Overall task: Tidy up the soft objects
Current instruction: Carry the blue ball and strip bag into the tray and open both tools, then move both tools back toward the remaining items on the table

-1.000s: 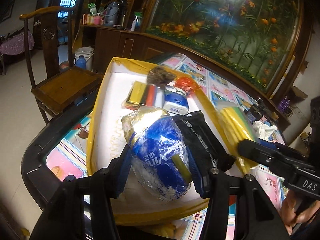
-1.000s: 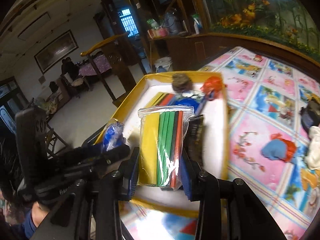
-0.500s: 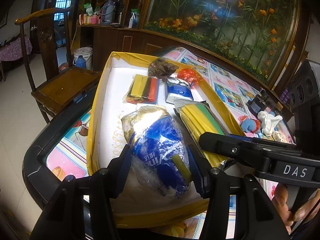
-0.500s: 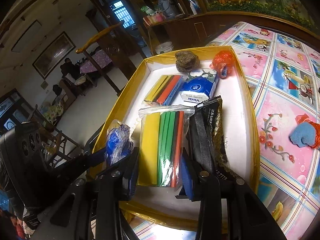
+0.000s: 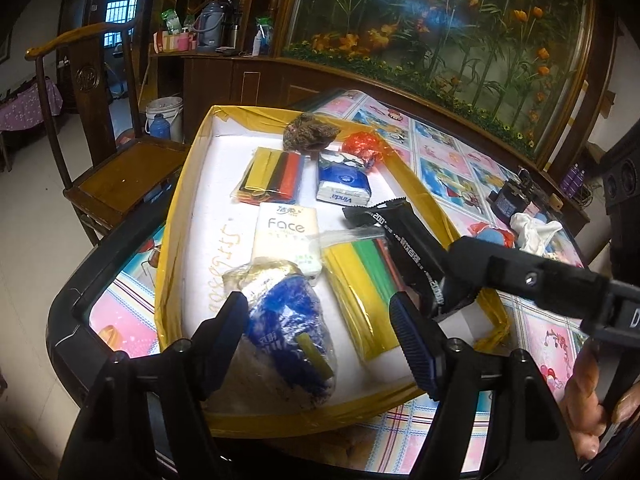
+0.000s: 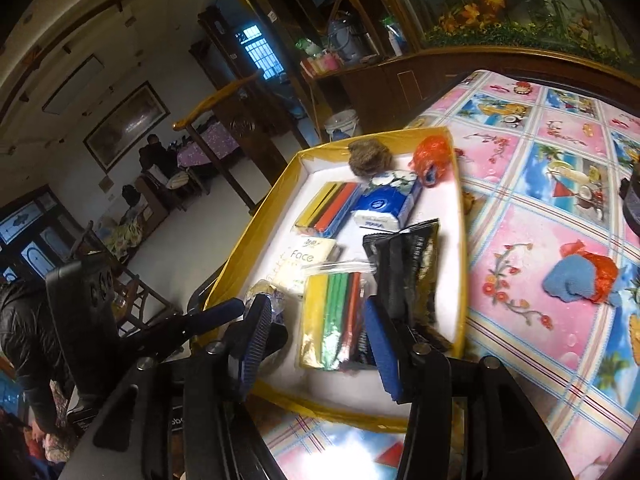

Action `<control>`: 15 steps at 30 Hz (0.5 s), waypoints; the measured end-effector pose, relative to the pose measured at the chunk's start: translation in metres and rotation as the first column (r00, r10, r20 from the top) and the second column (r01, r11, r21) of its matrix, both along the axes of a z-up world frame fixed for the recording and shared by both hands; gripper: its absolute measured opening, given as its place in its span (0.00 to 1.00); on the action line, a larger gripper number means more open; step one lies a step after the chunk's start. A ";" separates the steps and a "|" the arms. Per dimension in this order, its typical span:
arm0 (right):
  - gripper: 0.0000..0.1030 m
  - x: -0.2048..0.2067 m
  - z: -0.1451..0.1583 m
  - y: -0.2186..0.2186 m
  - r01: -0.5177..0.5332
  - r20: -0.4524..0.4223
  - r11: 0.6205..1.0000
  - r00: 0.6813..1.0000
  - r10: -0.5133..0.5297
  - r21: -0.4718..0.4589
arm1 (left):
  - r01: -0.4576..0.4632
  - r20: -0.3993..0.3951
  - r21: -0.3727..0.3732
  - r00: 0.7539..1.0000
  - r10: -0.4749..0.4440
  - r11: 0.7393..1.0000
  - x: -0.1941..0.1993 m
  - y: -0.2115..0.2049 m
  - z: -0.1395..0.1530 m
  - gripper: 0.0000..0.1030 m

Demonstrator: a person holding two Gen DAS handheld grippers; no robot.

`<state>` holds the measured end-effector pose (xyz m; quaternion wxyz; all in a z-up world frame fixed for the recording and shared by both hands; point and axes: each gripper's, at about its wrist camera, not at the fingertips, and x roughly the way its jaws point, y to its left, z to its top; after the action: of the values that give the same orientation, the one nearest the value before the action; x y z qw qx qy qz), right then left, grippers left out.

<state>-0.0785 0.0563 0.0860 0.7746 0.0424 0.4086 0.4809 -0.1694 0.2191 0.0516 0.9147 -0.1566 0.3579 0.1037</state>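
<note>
The crinkled clear bag with blue contents [image 5: 286, 332] is partly covered at its near left side by the left gripper's [image 5: 320, 340] blue ribbed pad. The white "Face" tissue pack [image 5: 286, 236] has its near end hidden behind that bag. The black foil packet [image 6: 404, 272] is overlapped along one edge by the clear zip bag of yellow, green and red strips [image 6: 330, 320]; its small print is unreadable. The hand [image 5: 596, 396] on the right gripper's handle is cut off by the frame edge.
</note>
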 end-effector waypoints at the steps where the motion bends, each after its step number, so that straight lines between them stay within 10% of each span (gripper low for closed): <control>1: 0.51 0.001 0.001 -0.009 0.007 -0.001 1.000 1.000 -0.007 0.013 | 0.004 0.000 0.003 1.000 -0.004 1.000 0.001 -0.003 0.001 0.71; 15: 0.51 0.046 0.004 -0.147 0.275 -0.033 0.958 0.962 -0.273 0.084 | 0.120 -0.027 0.061 0.993 -0.119 0.991 0.022 -0.060 0.009 0.71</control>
<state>-0.0326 -0.0906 0.0900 0.8266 0.1377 0.3855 0.3862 -0.1476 0.1591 0.0603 0.9194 -0.1052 0.3739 0.0615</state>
